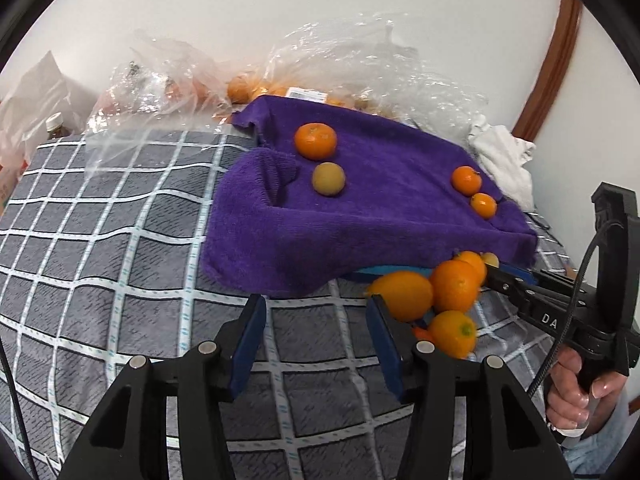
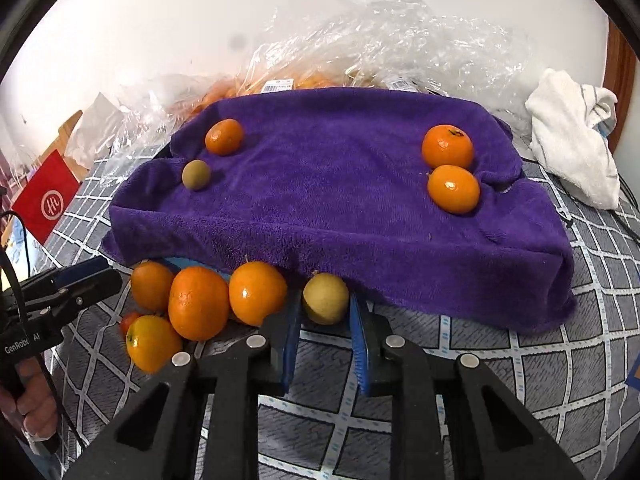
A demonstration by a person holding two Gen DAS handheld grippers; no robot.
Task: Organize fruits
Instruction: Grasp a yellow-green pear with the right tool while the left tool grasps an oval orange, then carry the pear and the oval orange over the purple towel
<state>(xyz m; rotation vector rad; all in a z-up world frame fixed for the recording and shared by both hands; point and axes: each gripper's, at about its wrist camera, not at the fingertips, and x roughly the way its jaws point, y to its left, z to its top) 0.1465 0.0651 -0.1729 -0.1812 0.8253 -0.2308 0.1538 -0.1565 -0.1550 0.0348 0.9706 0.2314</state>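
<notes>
Grey checked cloth point(image 2: 520, 360) covers the surface, white wall behind, clear plastic bags point(image 2: 380, 40) with more oranges along the far edge. Far left in the right wrist view a red card point(image 2: 46, 200) leans by the bags. Left gripper point(image 1: 316, 320) hovers over bare cloth, jaws apart, nothing between them; its right finger sits just beside the fruit pile. Purple towel point(image 2: 320, 184) is draped over a raised box-like shape mid-scene. On the towel's left: an orange point(image 2: 224, 137) and, nearer, a small brownish-green fruit point(image 2: 196, 175), close but apart. On its right: two oranges point(image 2: 447, 146) point(image 2: 453, 189), touching or nearly so. At the towel's near edge, on the cloth, a pile of oranges point(image 2: 198, 308) lies bunched together, touching each other, with a small red bit point(image 2: 129, 321) half hidden at the pile's left. Right of the pile is a pale yellow fruit point(image 2: 325, 298), and the right gripper point(image 2: 325, 320) has its blue pads on either side of it, jaws narrowed around it; cannot tell if they actually clamp it. White rag point(image 2: 572, 140) lies crumpled far right, well apart from the fruit.
</notes>
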